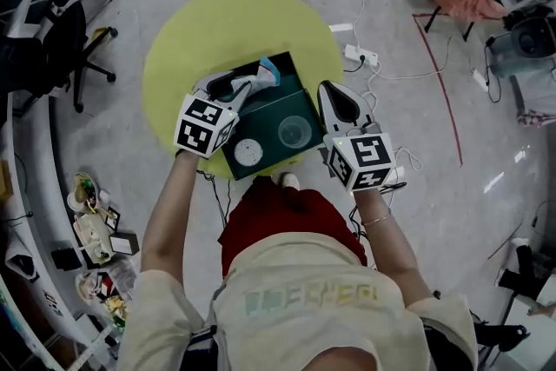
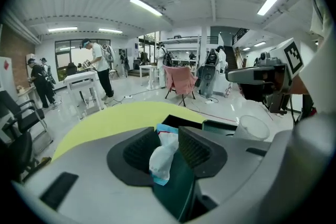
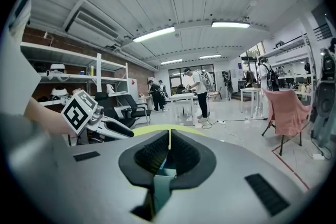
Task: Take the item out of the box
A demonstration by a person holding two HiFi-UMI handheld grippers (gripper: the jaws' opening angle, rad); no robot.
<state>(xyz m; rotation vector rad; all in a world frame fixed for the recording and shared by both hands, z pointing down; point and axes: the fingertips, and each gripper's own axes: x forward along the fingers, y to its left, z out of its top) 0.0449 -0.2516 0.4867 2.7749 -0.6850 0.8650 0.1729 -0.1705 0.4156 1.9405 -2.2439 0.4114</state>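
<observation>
1. Round yellow table (image 1: 187,39). The head view shows the whole top; each gripper view shows only an edge.
2. My left gripper (image 1: 254,84) reaches over the far left corner of the box. In the left gripper view (image 2: 168,140) my jaws stand apart.
3. White and blue packet (image 2: 161,157) sits loose between those jaws. It leans on the right pad, with a gap at the left one. The head view shows only its blue tip (image 1: 268,69) at the jaw ends.
4. Dark green box (image 1: 278,104) stands on the table's near side. Only the head view shows its floor, with a white disc (image 1: 248,152) and a clear round piece (image 1: 294,132).
5. My right gripper (image 1: 327,93) is just beside the box's right wall. In the right gripper view (image 3: 169,145) my jaws are together and hold nothing. That view also shows the left gripper's marker cube (image 3: 79,110).
</observation>
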